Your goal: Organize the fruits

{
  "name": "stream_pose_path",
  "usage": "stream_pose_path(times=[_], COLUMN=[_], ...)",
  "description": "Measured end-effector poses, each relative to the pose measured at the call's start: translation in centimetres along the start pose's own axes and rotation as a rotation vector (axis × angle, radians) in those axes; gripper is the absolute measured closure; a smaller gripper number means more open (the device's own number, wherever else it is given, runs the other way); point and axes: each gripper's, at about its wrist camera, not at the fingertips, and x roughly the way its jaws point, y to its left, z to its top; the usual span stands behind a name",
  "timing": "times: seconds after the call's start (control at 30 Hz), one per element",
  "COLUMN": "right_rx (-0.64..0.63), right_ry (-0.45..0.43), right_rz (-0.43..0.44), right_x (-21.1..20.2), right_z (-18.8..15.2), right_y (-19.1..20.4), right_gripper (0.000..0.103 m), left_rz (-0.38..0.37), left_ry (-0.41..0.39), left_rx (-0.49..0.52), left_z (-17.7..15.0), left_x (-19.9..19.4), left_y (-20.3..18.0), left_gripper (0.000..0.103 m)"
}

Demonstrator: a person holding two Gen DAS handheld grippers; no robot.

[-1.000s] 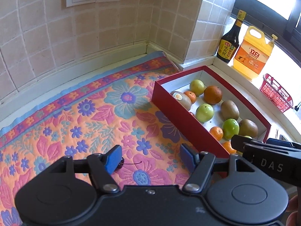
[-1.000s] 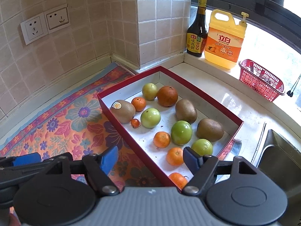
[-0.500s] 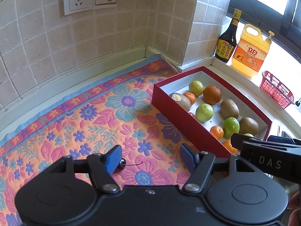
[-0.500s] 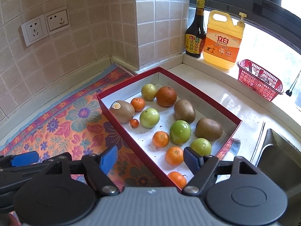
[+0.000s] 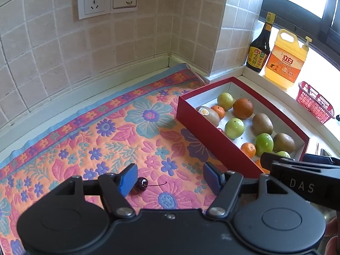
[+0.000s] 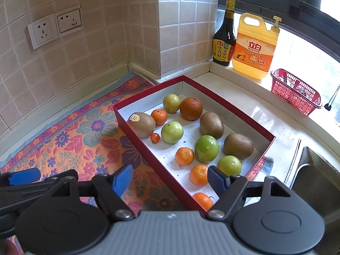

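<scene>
The left gripper (image 5: 167, 177) hangs over the floral quilted mat (image 5: 119, 131) with its blue-padded jaws set wide and nothing between the pads. A small dark red cherry with a thin stem (image 5: 141, 184) lies on the mat right at the tip of the left-hand blue pad; whether it touches the pad I cannot tell. The right gripper (image 6: 169, 179) has its jaws wide too and empty, poised above the near end of the shallow red cardboard box with a white inside (image 6: 221, 104), which sits on the pale worktop (image 6: 274, 125) with one corner on the mat.

The cherry looks like the one fruit left outside the box, so the step in hand is probably to pick it up with the left gripper. To do that well, the jaws should shift sideways until the cherry sits midway between the pads, come down close to the mat, and close gently on the round body, not the stem, since the fruit is soft and could roll. A free patch of white floor near the tiny red tomato (image 6: 155, 137) would suit it.

The nearest small orange mandarin (image 6: 203, 199) is half hidden behind the right gripper's frame. In the left view the box's near corner is covered by the right gripper's arm, and the cherry's underside is out of sight.
</scene>
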Motion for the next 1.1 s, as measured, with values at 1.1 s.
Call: stream_pose_path(times=[1.1], right_rx=[0.003], right_ry=[0.001], right_rz=[0.028], right_x=[-0.54], right_z=[-0.17], right_y=[-0.03], right_gripper=[0.024], left_rz=[0.018], left_ry=[-0.001], left_rx=[0.010], left_z=[-0.29], left_x=[-0.88], left_y=[0.24], left_gripper=[0.022])
